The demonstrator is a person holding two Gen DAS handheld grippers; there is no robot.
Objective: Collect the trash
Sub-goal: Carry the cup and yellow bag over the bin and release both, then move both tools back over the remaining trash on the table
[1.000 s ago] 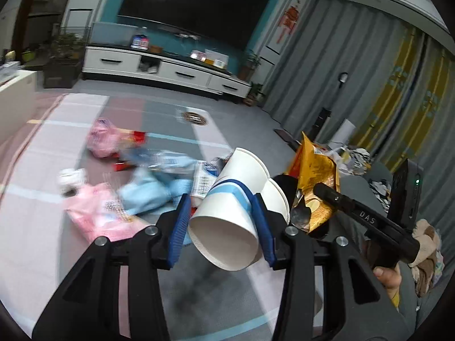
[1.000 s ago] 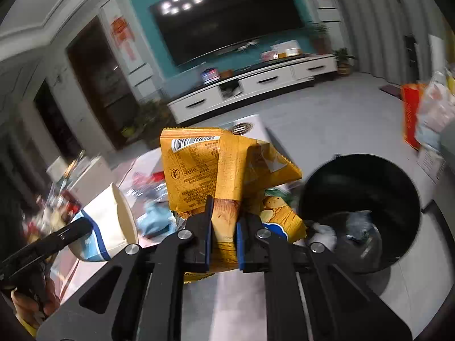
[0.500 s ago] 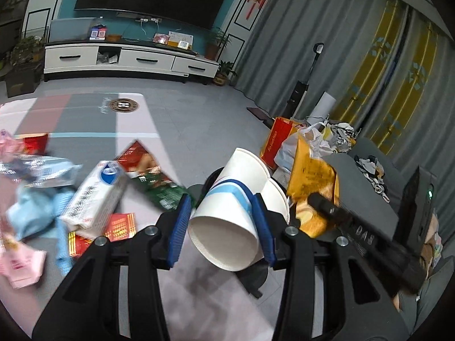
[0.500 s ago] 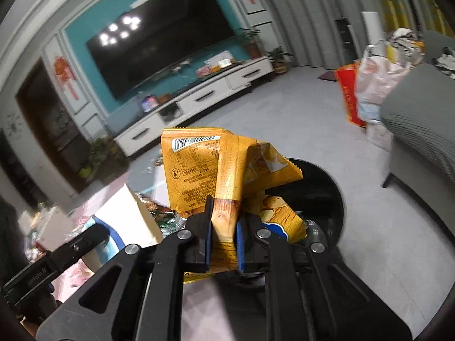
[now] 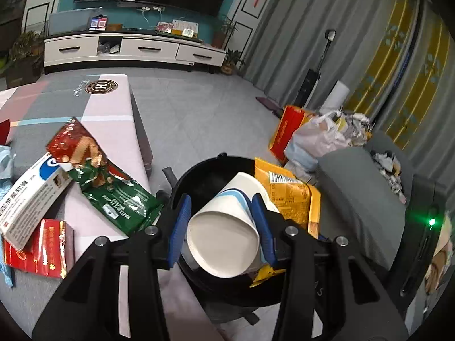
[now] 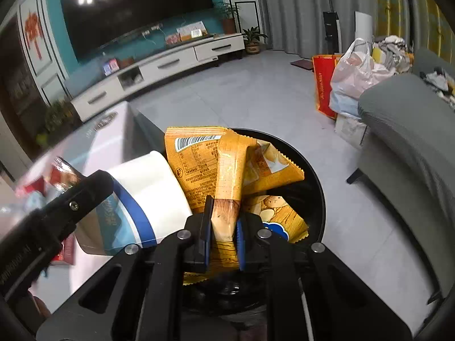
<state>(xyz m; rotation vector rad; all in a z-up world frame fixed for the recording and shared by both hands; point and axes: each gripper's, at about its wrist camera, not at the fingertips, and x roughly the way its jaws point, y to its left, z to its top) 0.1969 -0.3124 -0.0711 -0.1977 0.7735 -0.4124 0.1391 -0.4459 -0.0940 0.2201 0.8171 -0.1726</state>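
Over the bin [image 5: 182, 179], left gripper [image 5: 223, 224] clamps cup [image 5: 227, 227], right gripper [image 6: 223, 236] clamps chip bag [image 6: 221, 164]; bin contents hidden.

one paper cup [image 5: 227, 227], one orange chip bag [image 6: 227, 167], one black bin [image 5: 199, 176] (round), two red packets [image 5: 37, 247]

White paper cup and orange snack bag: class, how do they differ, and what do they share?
The white paper cup with a blue band is rigid and round; the orange foil snack bag is flat and crumpled. The left gripper spans the cup widely; the right gripper pinches the bag narrowly. Both hang over the black bin.
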